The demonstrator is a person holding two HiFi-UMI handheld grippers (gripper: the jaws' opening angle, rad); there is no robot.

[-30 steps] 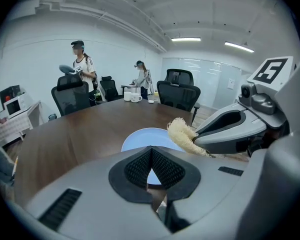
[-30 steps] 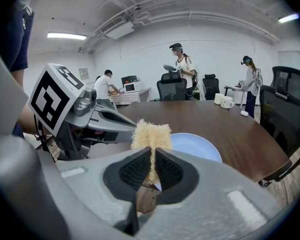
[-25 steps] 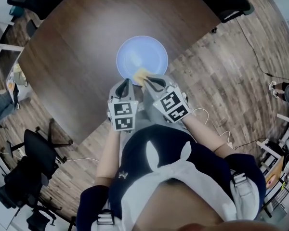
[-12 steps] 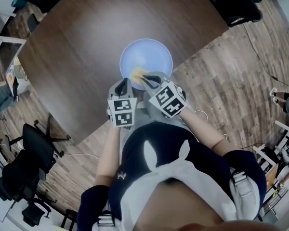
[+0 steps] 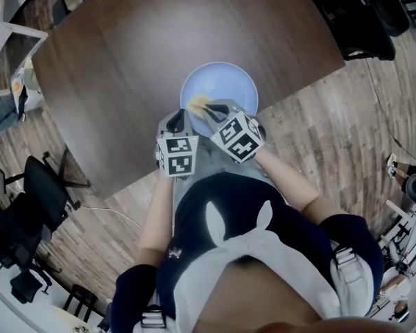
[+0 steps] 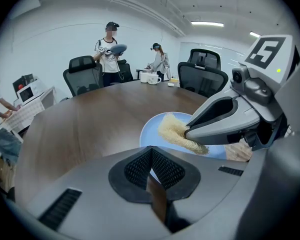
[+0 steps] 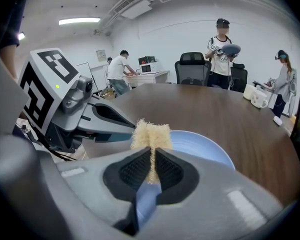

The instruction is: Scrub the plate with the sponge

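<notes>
At the near edge of the dark wooden table (image 5: 125, 61), a pale blue plate (image 5: 230, 87) lies in front of you. Your left gripper (image 5: 178, 121) meets its rim at 8 o'clock, fingers (image 6: 135, 169) pressed together on that rim. Your right gripper (image 5: 209, 109) reaches in at 7 o'clock, fingers (image 7: 167, 171) pinching a yellow sponge (image 5: 198, 105) over the plate.

Large dark wood table (image 5: 125, 82), wood plank floor (image 5: 333, 130), black office chairs (image 6: 83, 74) around far side, white walls (image 6: 50, 44), ceiling strip lights (image 6: 207, 24), people (image 6: 109, 49) standing at back, white mugs (image 6: 149, 77) on table's far edge
</notes>
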